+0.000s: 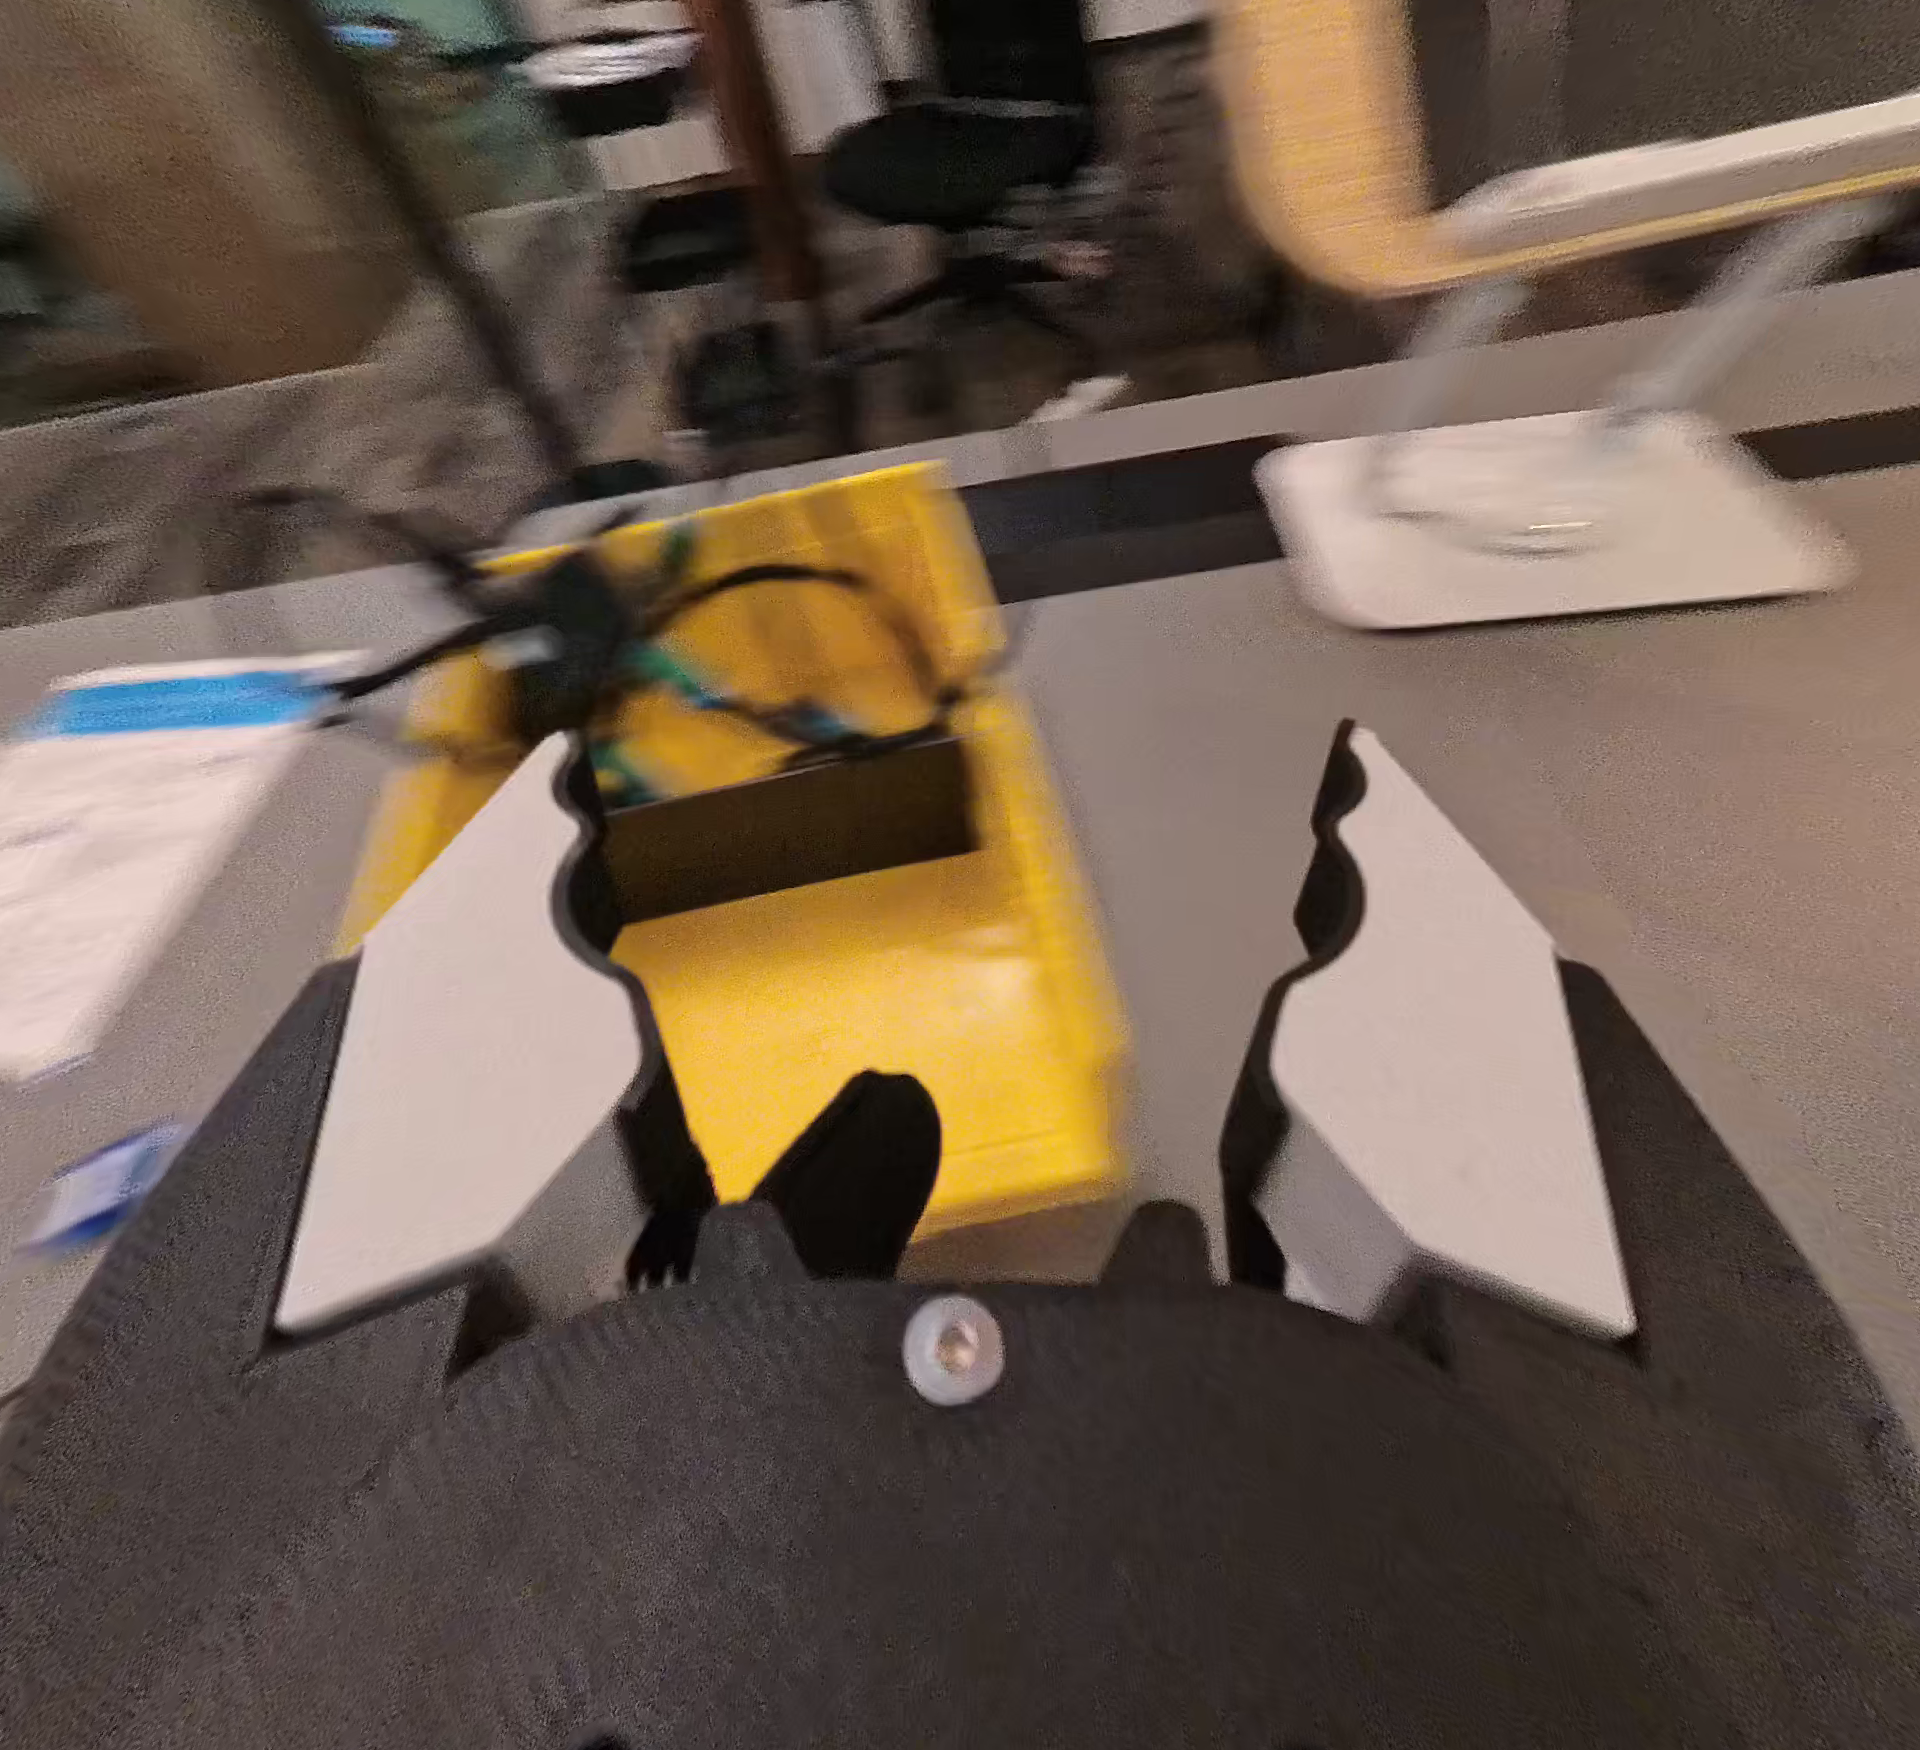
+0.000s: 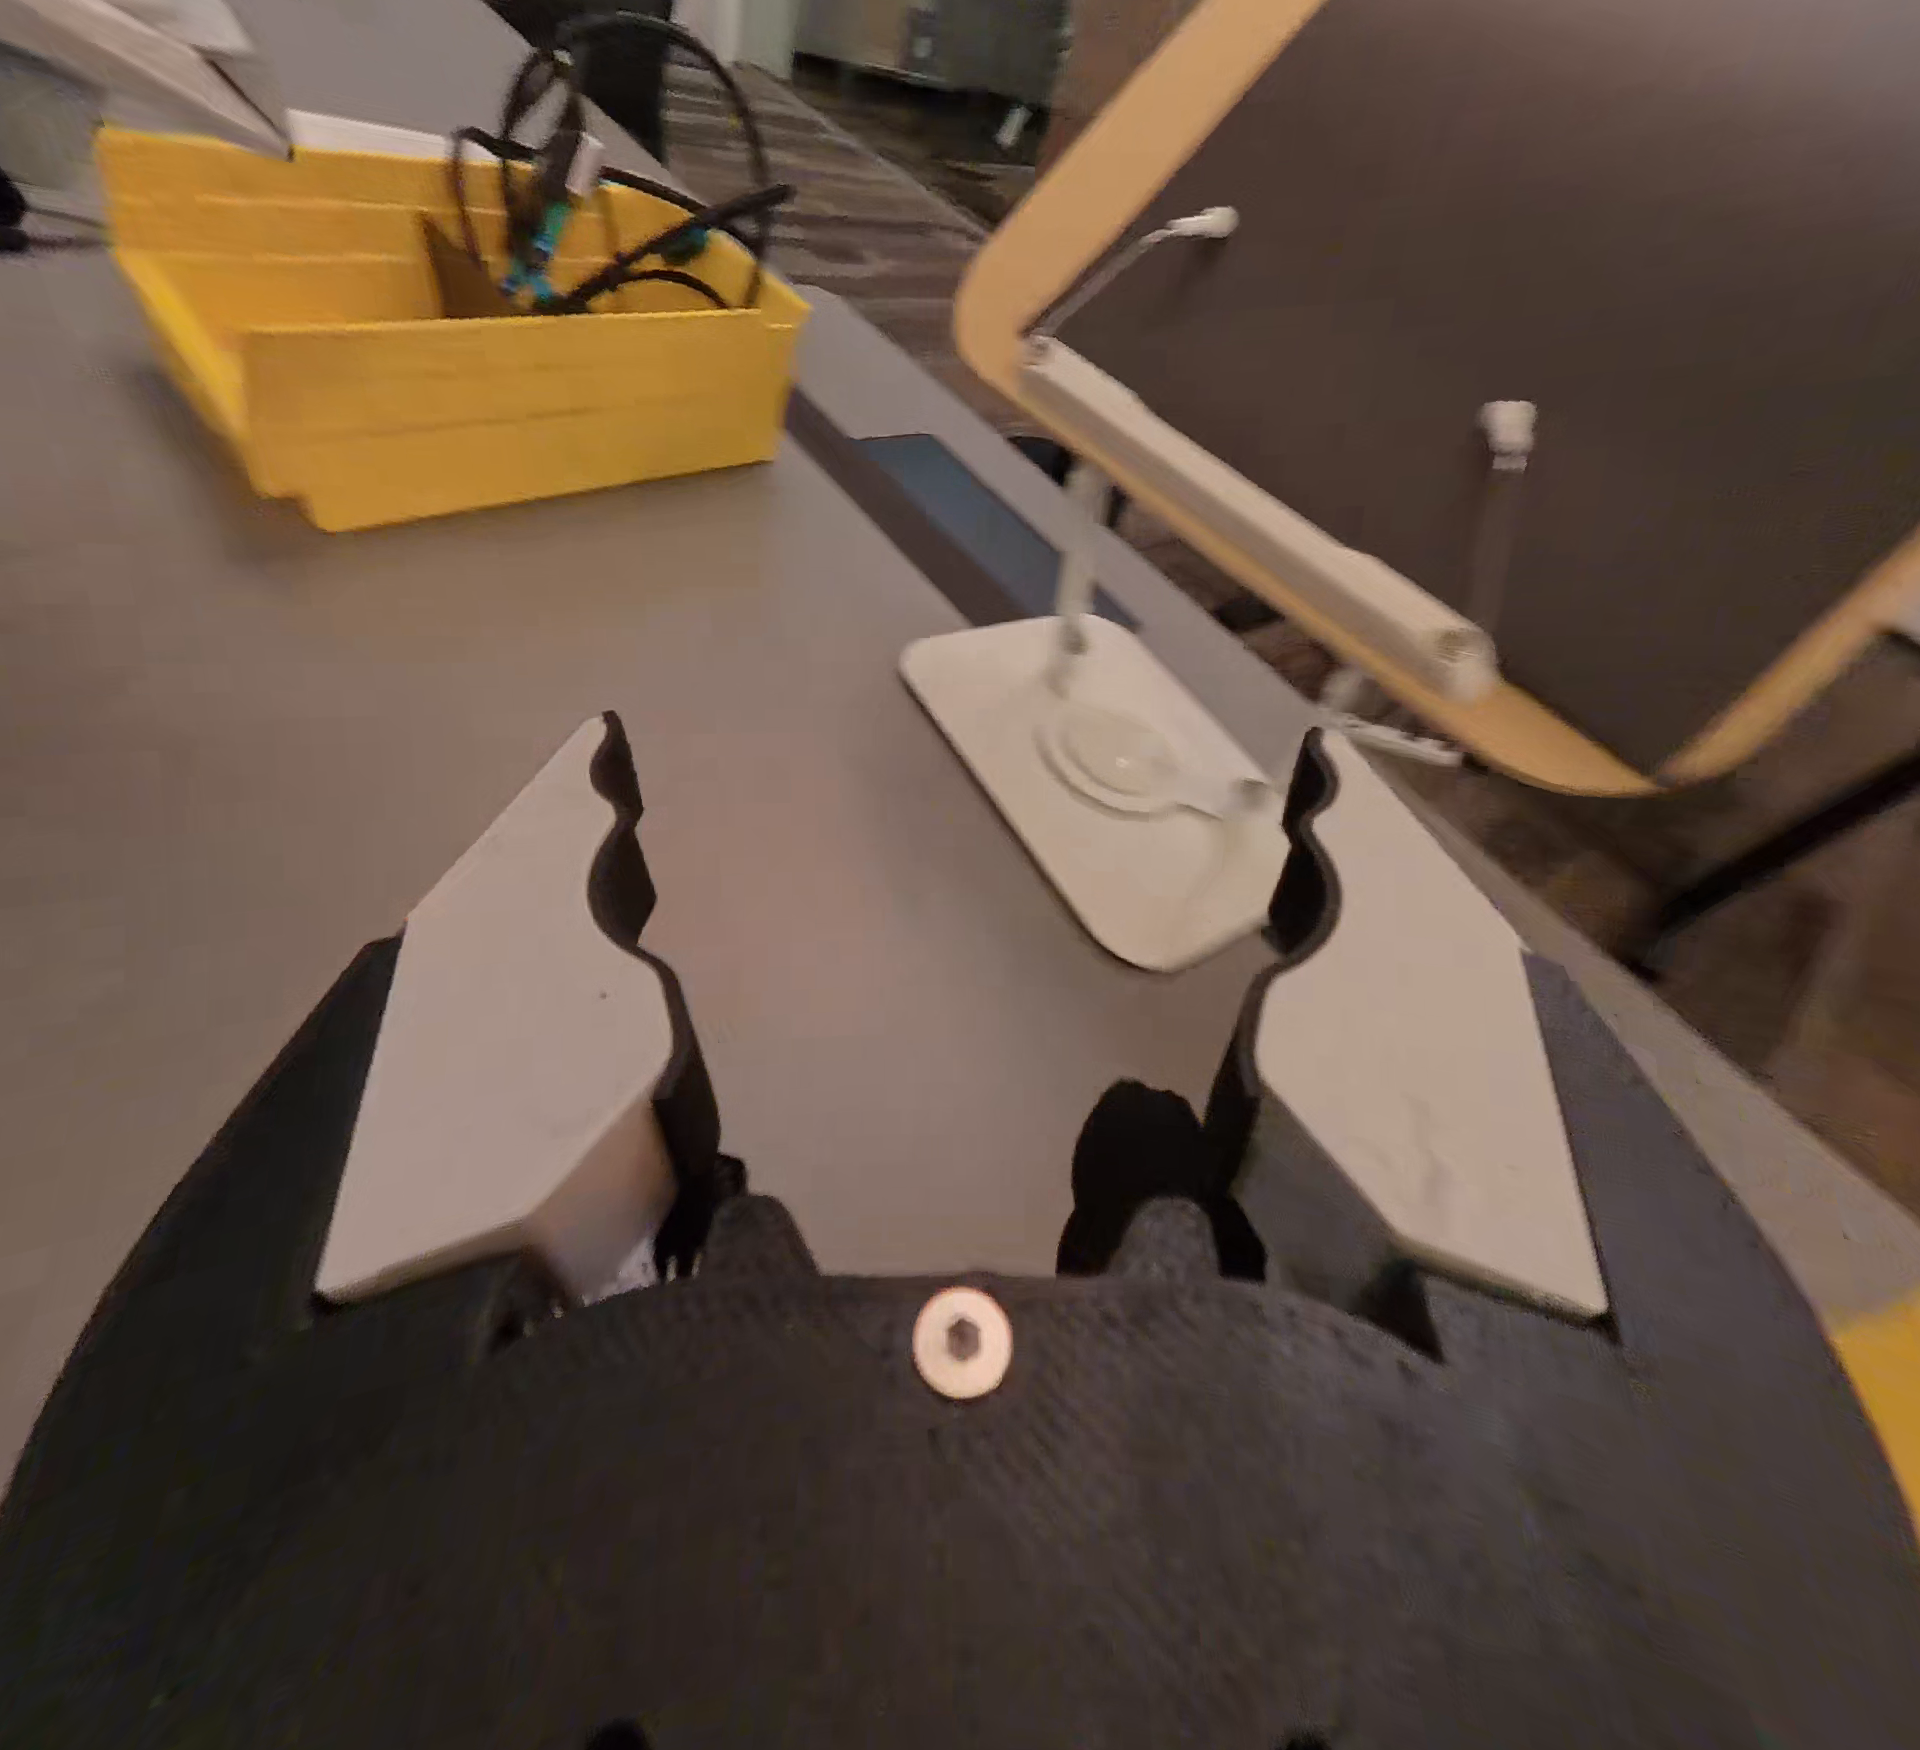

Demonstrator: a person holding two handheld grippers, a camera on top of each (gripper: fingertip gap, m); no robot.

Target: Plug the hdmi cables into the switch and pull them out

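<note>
A yellow bin (image 1: 883, 1004) sits on the grey table, blurred in the left wrist view; it also shows in the right wrist view (image 2: 499, 391) at upper left. Black cables with teal connectors (image 1: 727, 661) lie tangled in its far compartment, also seen in the right wrist view (image 2: 613, 183). I cannot make out a switch. My left gripper (image 1: 961, 744) is open and empty, just above the bin's near end. My right gripper (image 2: 961, 734) is open and empty over bare table, well short of the bin.
A white stand base (image 2: 1101, 796) with a thin post sits by the right gripper's right finger, also seen in the left wrist view (image 1: 1538, 526). A grey panel with a wooden edge (image 2: 1507, 298) stands beyond the table edge. White papers (image 1: 114, 848) lie left of the bin.
</note>
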